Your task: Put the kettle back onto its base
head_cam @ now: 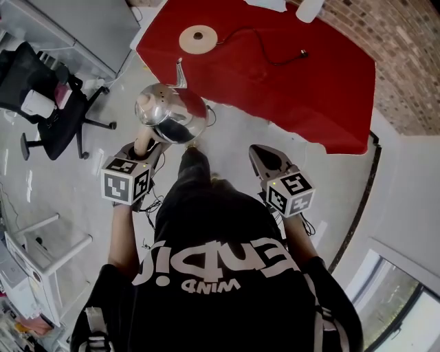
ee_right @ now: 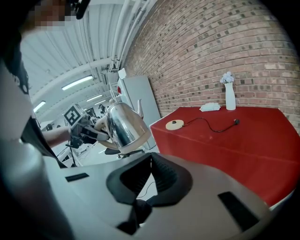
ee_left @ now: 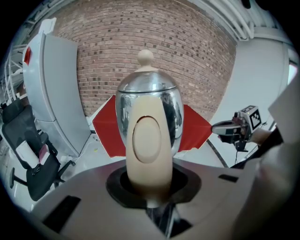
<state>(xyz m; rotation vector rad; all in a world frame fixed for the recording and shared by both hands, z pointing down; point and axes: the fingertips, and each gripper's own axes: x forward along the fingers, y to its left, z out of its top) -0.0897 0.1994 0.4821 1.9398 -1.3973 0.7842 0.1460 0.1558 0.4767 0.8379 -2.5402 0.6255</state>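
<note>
Left claw clenched on the kettle handle, short of the red table; right claw closed, empty

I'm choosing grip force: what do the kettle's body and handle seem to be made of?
The kettle body looks like polished metal, likely stainless steel: it mirrors its surroundings. Its handle looks like matte cream plastic: smooth, even colour, no reflections.

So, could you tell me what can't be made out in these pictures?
- Left gripper pads: covered by the kettle handle, left gripper view.
- Base connector: too small, head view.
- Vase: cut off by the top edge, head view.
- Table legs: hidden under its red cloth, every view.
</note>
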